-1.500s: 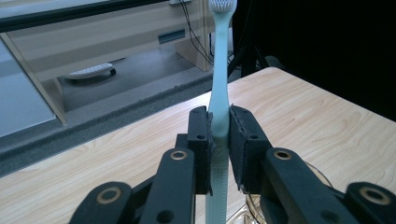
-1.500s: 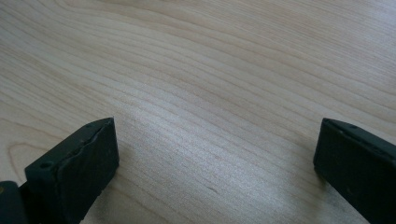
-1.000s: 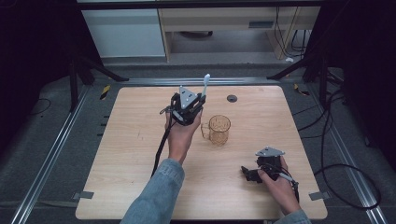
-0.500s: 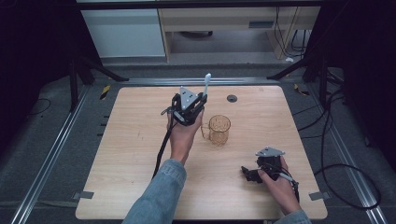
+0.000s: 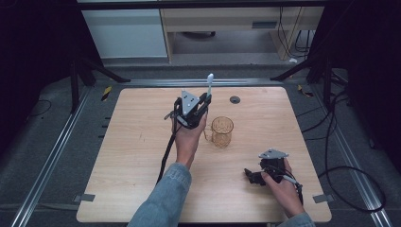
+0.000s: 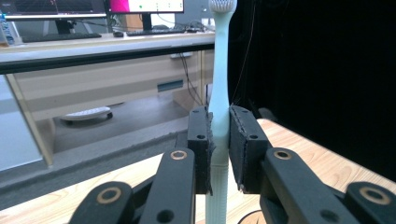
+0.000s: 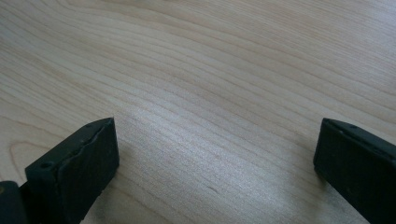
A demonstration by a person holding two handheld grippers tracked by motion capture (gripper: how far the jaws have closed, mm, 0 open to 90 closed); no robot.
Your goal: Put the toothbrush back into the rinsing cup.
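Note:
My left gripper [image 5: 206, 98] is raised above the middle of the wooden table [image 5: 132, 142] and is shut on a pale toothbrush [image 5: 209, 84], which stands upright with its bristle head on top. In the left gripper view the toothbrush [image 6: 219, 93] runs up between the two black pads, which press its handle from both sides, midway between them my left gripper [image 6: 221, 149]. A clear amber glass mug [image 5: 222, 131] stands on the table just right of that hand. My right gripper [image 5: 249, 176] rests low near the table's front right; in its own view the right gripper [image 7: 215, 158] stands open over bare wood.
A small dark round disc [image 5: 235, 99] lies on the table behind the mug. Black cables [image 5: 340, 142] trail over the floor to the right. A metal rail [image 5: 52, 156] runs along the table's left side. Desks with monitors [image 6: 93, 7] stand beyond the far edge.

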